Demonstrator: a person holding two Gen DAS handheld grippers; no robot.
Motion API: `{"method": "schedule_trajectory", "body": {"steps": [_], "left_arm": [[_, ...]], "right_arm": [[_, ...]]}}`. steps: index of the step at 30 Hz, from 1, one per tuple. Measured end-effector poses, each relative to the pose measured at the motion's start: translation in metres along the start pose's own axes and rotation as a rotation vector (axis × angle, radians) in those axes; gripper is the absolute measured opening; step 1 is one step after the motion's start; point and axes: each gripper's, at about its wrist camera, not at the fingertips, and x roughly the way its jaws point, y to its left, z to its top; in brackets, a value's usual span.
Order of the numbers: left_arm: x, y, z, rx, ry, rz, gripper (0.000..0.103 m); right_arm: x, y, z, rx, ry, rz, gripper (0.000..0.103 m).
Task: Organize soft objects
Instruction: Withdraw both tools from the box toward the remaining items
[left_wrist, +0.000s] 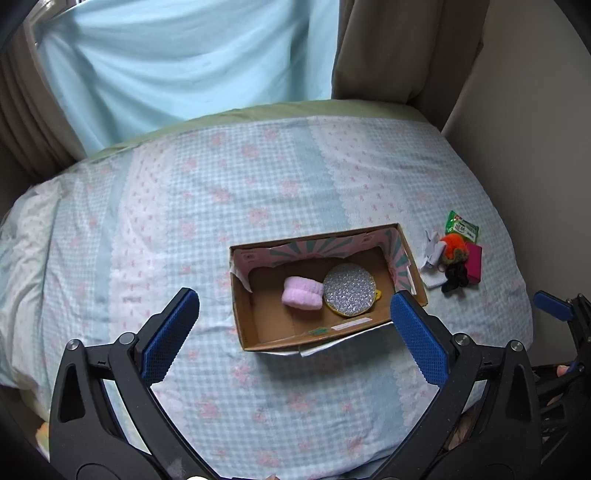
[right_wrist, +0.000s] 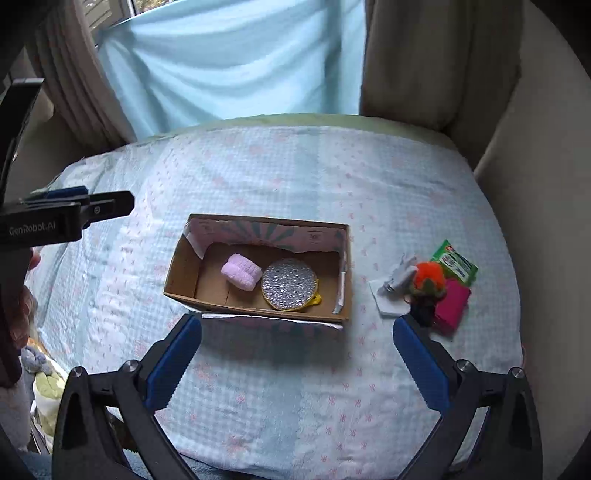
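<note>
An open cardboard box (left_wrist: 258, 325) (right_wrist: 184, 273) sits on the bed. Inside lie a pink rolled sock (left_wrist: 301, 293) (right_wrist: 242, 275) and a round silver scrub pad (left_wrist: 349, 290) (right_wrist: 289, 283). Right of the box is a small pile: an orange-and-black fuzzy toy (left_wrist: 453, 254) (right_wrist: 428, 280), a magenta pad (left_wrist: 474, 263) (right_wrist: 452, 304), a green packet (left_wrist: 463, 225) (right_wrist: 456, 264) and a white piece (left_wrist: 432, 254) (right_wrist: 395, 284). My left gripper (left_wrist: 293, 332) is open and empty above the box's near side. My right gripper (right_wrist: 297, 360) is open and empty, in front of the box.
The bed (left_wrist: 221, 184) (right_wrist: 277, 166) has a blue checked cover with pink bows. A light blue curtain (left_wrist: 184, 55) and beige drapes (right_wrist: 424, 55) hang behind. A wall (left_wrist: 535, 110) runs along the right. The left gripper's body (right_wrist: 55, 218) shows at the left of the right wrist view.
</note>
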Motion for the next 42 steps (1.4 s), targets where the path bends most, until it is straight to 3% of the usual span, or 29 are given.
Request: {"method": "schedule_trajectory", "body": {"steps": [5,12,20,25,34,42], "left_arm": [[-0.02,-0.013,-0.012,-0.017,-0.046,0.002,0.103],[-0.032,-0.058,-0.017,-0.008,-0.08,-0.035,0.103],[-0.018,-0.139,-0.005,-0.002,-0.085,-0.023,0.103],[0.005,-0.19,0.006,-0.031,-0.07,-0.058,0.103],[0.061,-0.249,0.022,0.088,-0.005,-0.102,0.103],[0.134,-0.279,0.04,0.365,0.094,-0.233,0.103]], "right_arm": [[-0.036,-0.036,-0.016,0.098,-0.053,-0.078,0.103],[-0.055,-0.104,-0.02,0.18,-0.093,-0.1,0.103],[-0.044,-0.185,-0.005,0.085,-0.119,-0.012,0.103],[-0.025,-0.229,0.006,0.01,-0.118,0.033,0.103],[0.024,-0.275,0.026,-0.075,-0.075,0.133,0.103],[0.081,-0.289,0.037,-0.193,-0.039,0.19,0.103]]}}
